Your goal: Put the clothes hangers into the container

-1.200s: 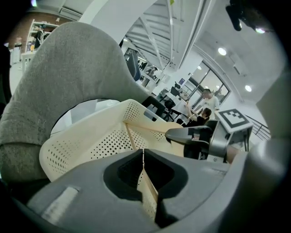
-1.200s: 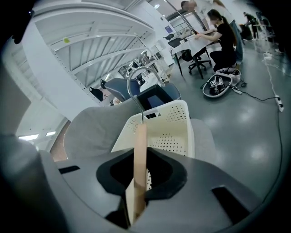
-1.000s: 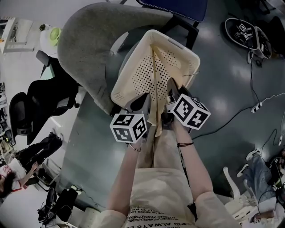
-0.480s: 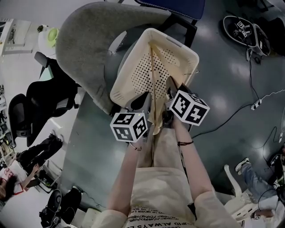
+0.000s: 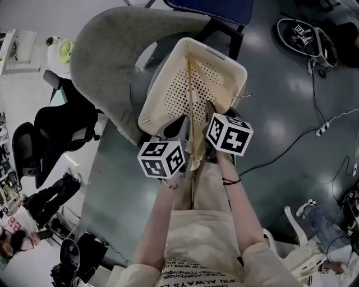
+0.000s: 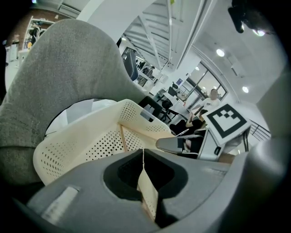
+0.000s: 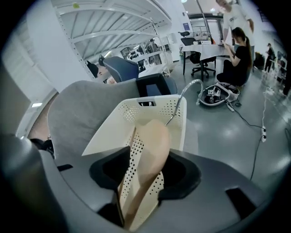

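Note:
A cream perforated basket [image 5: 168, 95] stands on the grey table, and a wooden clothes hanger [image 5: 191, 98] leans into it, its lower end over the near rim. My left gripper [image 5: 178, 128] is shut on the hanger's thin edge [image 6: 148, 191], just short of the basket [image 6: 91, 136]. My right gripper [image 5: 209, 114] is beside it on the hanger's other side. Its jaws are opening, and the hanger's broad wooden arm [image 7: 148, 150] lies loose between them. The hanger's metal hook [image 7: 184, 96] reaches over the basket's far wall [image 7: 136, 109].
A grey upholstered chair [image 5: 112, 50] curves round the basket's left side, and a blue chair [image 5: 219, 8] stands behind it. The grey table [image 5: 118, 196] runs toward me. Cables [image 5: 314, 129] and a round device [image 5: 305, 36] lie on the floor at right.
My right gripper has shifted a little left and toward the basket, and its jaws have spread off the hanger. The left gripper and the hanger have hardly moved.

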Available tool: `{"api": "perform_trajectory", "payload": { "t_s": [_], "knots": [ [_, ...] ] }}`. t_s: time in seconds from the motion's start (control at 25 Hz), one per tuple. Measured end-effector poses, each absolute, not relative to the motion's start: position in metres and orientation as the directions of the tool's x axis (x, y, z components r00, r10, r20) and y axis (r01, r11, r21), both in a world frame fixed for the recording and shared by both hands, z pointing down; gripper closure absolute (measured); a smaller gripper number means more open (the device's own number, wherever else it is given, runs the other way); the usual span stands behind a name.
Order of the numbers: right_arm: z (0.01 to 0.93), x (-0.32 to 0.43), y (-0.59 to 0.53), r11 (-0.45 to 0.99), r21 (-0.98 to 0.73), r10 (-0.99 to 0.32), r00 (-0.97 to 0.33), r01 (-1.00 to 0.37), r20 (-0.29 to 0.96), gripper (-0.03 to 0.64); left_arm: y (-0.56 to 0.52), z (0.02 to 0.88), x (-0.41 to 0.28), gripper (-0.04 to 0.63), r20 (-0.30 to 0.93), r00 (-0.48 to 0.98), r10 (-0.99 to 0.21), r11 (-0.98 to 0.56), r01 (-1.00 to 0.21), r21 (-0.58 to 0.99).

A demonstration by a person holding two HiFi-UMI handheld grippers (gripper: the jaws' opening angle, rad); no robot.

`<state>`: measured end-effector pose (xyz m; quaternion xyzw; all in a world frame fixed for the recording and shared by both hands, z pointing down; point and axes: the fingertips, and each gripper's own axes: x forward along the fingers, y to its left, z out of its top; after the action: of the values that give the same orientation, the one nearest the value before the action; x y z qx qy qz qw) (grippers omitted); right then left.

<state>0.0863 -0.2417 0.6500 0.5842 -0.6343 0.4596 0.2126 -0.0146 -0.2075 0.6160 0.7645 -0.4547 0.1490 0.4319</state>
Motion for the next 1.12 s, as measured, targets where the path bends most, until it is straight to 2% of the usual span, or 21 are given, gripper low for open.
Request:
{"api": "perform_trajectory", "payload": {
  "t_s": [0.28, 0.64, 0.92, 1.12],
  "knots": [
    [0.647, 0.096, -0.242, -0.096, -0.168, -0.541, -0.09, -0.981, 0.836, 0.399, -0.212, 0.614, -0.014, 0.57, 0.617, 0.543, -0.569, -0.217, -0.824, 0.524],
    [0.643, 0.108, -0.237, -0.134, -0.065, -0.547, 0.019, -0.989, 0.837, 0.38, -0.211, 0.614, -0.016, 0.57, 0.616, 0.542, -0.572, -0.212, -0.823, 0.527],
    [0.649, 0.113, -0.231, -0.158, -0.074, -0.535, 0.023, -0.985, 0.845, 0.38, -0.208, 0.613, -0.014, 0.57, 0.612, 0.548, -0.57, -0.22, -0.82, 0.529],
    [0.646, 0.114, -0.227, -0.175, -0.138, -0.539, -0.022, -0.975, 0.842, 0.38, -0.206, 0.605, -0.013, 0.571, 0.599, 0.564, -0.569, -0.246, -0.811, 0.531]
  ]
}}
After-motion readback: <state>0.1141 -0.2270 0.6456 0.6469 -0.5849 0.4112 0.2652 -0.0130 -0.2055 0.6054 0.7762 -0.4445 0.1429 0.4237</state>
